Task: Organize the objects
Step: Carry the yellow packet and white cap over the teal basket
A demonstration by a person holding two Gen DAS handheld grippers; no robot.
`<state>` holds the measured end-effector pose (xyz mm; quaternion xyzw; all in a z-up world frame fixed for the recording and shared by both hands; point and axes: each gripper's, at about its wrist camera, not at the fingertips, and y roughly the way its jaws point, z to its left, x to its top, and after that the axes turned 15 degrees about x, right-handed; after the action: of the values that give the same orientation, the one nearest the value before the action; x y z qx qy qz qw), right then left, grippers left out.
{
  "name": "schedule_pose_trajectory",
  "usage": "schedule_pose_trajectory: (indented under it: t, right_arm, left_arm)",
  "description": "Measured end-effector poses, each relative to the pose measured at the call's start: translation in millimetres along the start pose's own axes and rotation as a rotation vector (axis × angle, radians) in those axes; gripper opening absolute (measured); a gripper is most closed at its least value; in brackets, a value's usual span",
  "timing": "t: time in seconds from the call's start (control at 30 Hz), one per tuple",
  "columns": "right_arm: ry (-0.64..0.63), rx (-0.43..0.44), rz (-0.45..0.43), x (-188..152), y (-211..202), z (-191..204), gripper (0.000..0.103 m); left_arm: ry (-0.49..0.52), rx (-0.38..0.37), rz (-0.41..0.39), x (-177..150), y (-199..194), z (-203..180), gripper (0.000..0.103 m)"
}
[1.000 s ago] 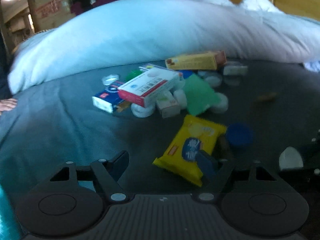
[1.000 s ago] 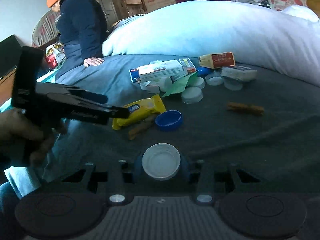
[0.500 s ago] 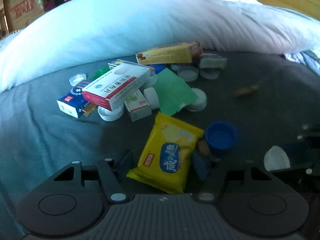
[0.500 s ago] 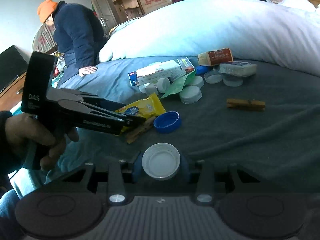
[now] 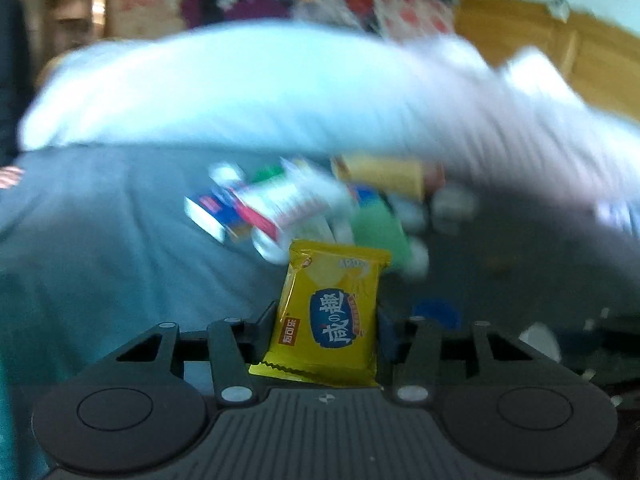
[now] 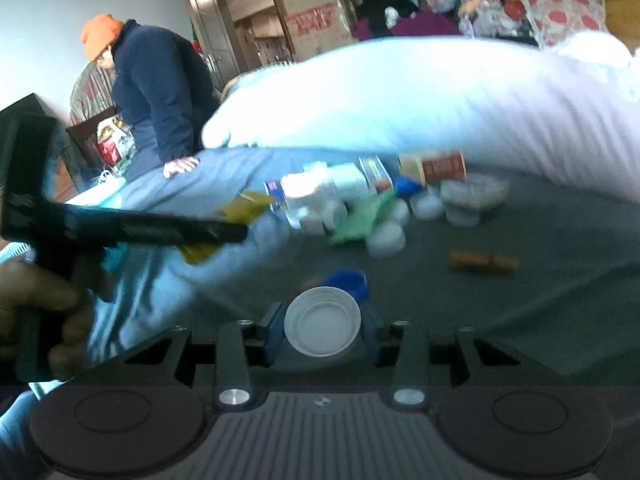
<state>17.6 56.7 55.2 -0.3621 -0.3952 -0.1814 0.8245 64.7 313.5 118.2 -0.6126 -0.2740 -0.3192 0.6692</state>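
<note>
Here the wide grey bedspread [image 6: 520,292] carries the clutter of boxes and caps toward its far edge, under the white duvet [image 6: 420,92]. The left gripper [image 5: 326,320] pinches the yellow crinkly snack packet [image 5: 332,312], apparently lifted clear; keep it level. The right gripper [image 6: 322,332] clamps a white round plastic cap [image 6: 322,326].

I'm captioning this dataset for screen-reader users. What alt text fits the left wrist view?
The left gripper holds a yellow snack packet upright between its fingers, above a grey bedspread. Behind it, motion-blurred, lie small boxes, white caps, a blue cap and a large white pillow.
</note>
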Motion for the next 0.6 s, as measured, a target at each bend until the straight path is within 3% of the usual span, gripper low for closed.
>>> schedule_pose_trajectory:
  t: [0.17, 0.3, 0.6]
  right_arm:
    - [-0.06, 0.024, -0.087, 50, -10, 28, 0.043]
    - [-0.138, 0.089, -0.134, 103, -3, 70, 0.043]
    - [-0.247, 0.299, -0.113, 184, 48, 185, 0.043]
  left_arm:
    - [-0.112, 0.101, -0.136, 25, -75, 31, 0.052]
    - [-0.207, 0.227, -0.215, 35, -126, 71, 0.052]
    - [-0.376, 0.528, -0.227, 28, -193, 183, 0.052]
